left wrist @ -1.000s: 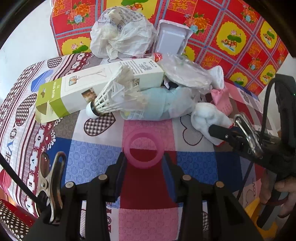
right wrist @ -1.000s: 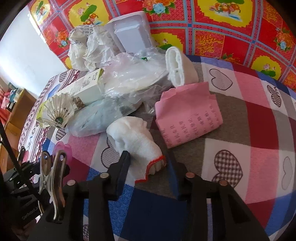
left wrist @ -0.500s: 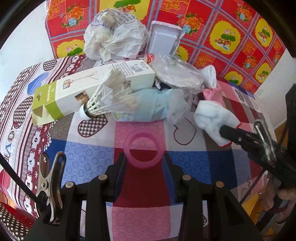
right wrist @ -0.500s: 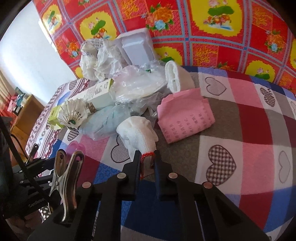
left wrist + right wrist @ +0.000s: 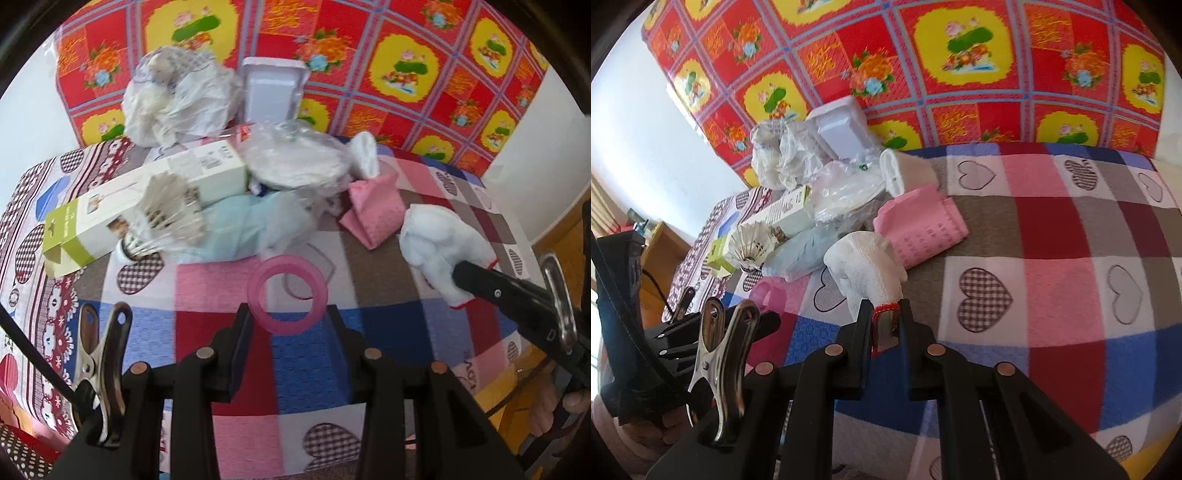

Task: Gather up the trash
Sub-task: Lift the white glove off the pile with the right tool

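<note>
Two tongs work over a patchwork blanket (image 5: 1052, 229) of hearts and checks, and we see the trash heaped at its far side against a red and yellow flowered cloth (image 5: 960, 74). Our left tongs (image 5: 288, 328) stand partly apart with a pink ring (image 5: 287, 294) pinched between the pads, the ring raised clear of the blanket. Our right tongs (image 5: 884, 325) are closed tight on the red-trimmed cuff of a white knitted glove (image 5: 868, 266), which hangs forward from the grip. Beyond the glove lies a folded pink paper (image 5: 919, 229) printed with rows of small characters that we cannot read. Behind it sit a white roll (image 5: 905, 171), crumpled clear plastic (image 5: 846, 192), a pale blue bag (image 5: 801, 254), a white foam box (image 5: 838, 129) tilted upright, and a bunched white plastic bag (image 5: 775, 155). A long white and green carton (image 5: 147, 199) lies across the pile; its printed text is too small and blurred for us to make out. A shuttlecock (image 5: 162, 221) rests against the carton, its feathers touching the blue bag. The heap crowds the far left of the blanket, so the way there is blocked by loose plastic. Near us and to the right the blanket lies open, with free room between the two tongs. In the left view its right edge drops off beside a wooden floor (image 5: 561, 236), where the word "Love" shows on the fabric. A person's hand (image 5: 546, 410) grips the right tool there.
</note>
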{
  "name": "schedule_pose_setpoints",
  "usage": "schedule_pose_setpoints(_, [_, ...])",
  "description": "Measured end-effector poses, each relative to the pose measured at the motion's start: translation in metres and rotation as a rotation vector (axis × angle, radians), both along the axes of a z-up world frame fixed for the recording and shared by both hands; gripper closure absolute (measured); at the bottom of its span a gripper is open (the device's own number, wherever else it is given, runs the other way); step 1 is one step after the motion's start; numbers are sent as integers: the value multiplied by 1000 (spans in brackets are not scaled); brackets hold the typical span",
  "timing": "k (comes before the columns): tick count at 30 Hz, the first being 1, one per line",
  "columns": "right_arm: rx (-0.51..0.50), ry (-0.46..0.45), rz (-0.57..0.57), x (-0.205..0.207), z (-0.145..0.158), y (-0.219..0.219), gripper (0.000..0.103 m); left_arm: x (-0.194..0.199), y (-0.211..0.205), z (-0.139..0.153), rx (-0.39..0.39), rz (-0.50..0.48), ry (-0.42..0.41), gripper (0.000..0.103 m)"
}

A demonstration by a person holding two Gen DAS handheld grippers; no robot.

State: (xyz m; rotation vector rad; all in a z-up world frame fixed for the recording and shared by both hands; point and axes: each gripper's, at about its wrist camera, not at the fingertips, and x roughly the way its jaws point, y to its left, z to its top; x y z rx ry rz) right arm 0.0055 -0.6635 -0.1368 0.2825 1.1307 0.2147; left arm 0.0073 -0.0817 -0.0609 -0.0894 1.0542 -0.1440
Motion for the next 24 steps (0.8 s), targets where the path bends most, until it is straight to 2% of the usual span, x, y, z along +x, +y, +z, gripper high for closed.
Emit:
schedule_pose_setpoints(16, [10, -62, -117, -55, 40, -69, 90, -19, -88, 23, -10, -133, -11, 63])
schedule_pose_setpoints(24, [-29, -78, -193, -93, 56, -114, 90, -33, -141, 32, -13, -213, -12, 63])
